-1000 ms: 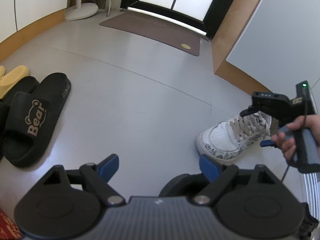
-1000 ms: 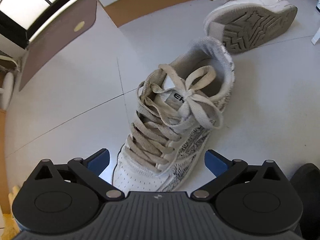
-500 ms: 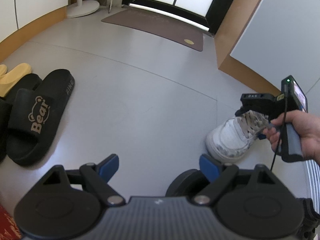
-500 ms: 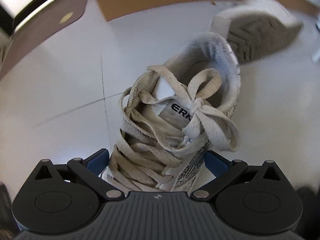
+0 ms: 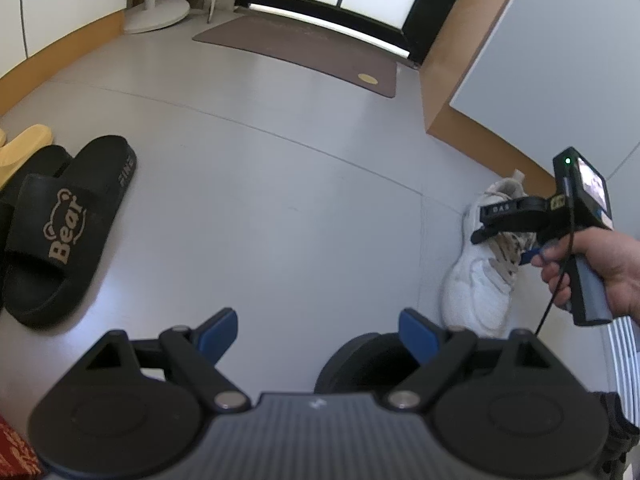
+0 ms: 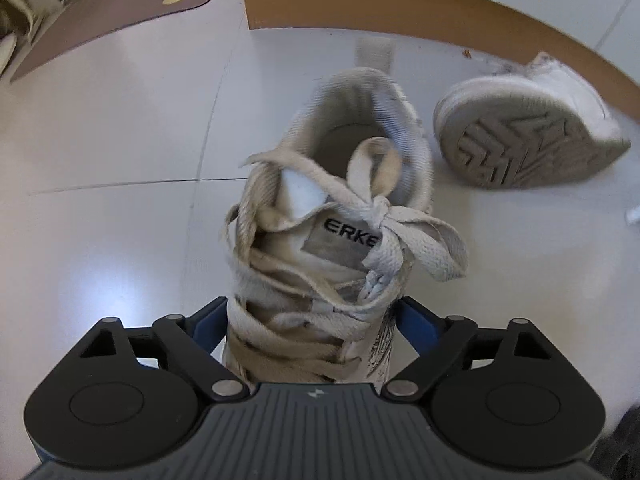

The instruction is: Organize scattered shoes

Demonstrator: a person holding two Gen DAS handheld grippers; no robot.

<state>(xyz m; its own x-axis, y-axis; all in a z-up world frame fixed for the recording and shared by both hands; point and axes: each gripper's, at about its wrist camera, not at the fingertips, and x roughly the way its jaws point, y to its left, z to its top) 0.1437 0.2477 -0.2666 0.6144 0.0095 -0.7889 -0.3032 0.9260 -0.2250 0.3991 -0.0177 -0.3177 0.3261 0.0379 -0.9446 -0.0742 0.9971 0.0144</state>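
Note:
A white laced sneaker (image 6: 332,240) stands on the grey floor, its laced midfoot between the blue pads of my right gripper (image 6: 312,320), which touch both its sides. The same sneaker (image 5: 486,276) shows at the right of the left wrist view, under the hand-held right gripper (image 5: 508,236). Its mate (image 6: 528,136) lies tipped on its side, sole toward me, by the wall. My left gripper (image 5: 318,330) is open and empty above bare floor. A black "Bear" slide (image 5: 60,228) lies at the left. The toe of another black shoe (image 5: 360,364) sits under my left gripper's right finger.
A second black slide (image 5: 24,176) and a yellow slipper (image 5: 22,146) lie at the far left. A brown doormat (image 5: 300,48) lies before the door at the back. A wall with a wooden skirting (image 5: 472,136) runs along the right. A fan base (image 5: 156,18) stands at the back left.
My right gripper has moved down over the laced sneaker and its pads have closed onto the sneaker's sides. The sneaker has turned, toe now toward my left gripper.

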